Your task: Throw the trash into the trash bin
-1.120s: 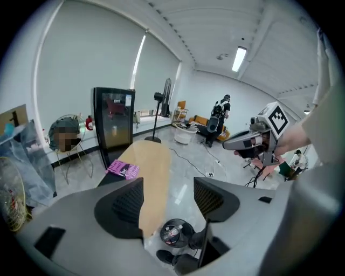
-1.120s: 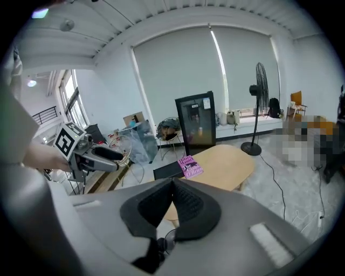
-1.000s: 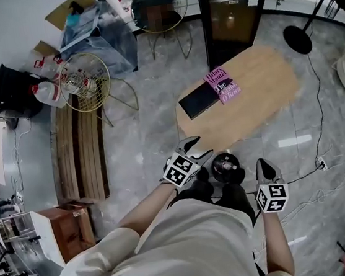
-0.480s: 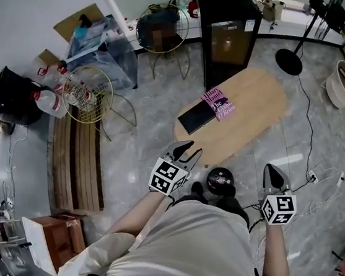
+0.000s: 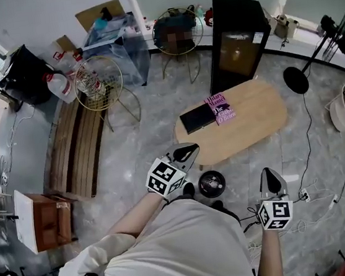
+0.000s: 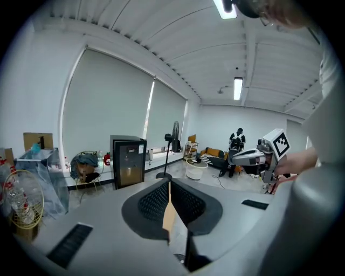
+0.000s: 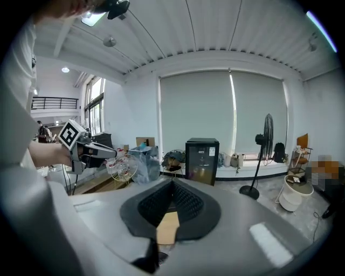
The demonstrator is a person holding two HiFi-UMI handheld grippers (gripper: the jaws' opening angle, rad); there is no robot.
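Observation:
The small round black trash bin (image 5: 212, 184) stands on the grey floor in front of the person, between the two grippers as the head view shows them. My left gripper (image 5: 187, 152) is raised above and left of the bin; its jaws have just been closing and now meet with nothing between them (image 6: 170, 186). My right gripper (image 5: 270, 177) is held up right of the bin, jaws together and empty (image 7: 172, 186). No loose trash shows in either gripper. Each gripper view looks out level across the room and catches the other gripper at its edge.
An oval wooden table (image 5: 252, 124) with a pink book (image 5: 222, 106) and a black flat item (image 5: 197, 118) lies just beyond the bin. Behind it stands a black cabinet (image 5: 235, 39). Wire chairs (image 5: 98, 84), a slatted bench (image 5: 74, 152), a fan base (image 5: 296, 79) and floor cables (image 5: 316, 191) surround the spot.
Both grippers have come up from near the bin. The left gripper's jaws, spread apart a second ago, have closed. The head view has pulled back and shows more of the room.

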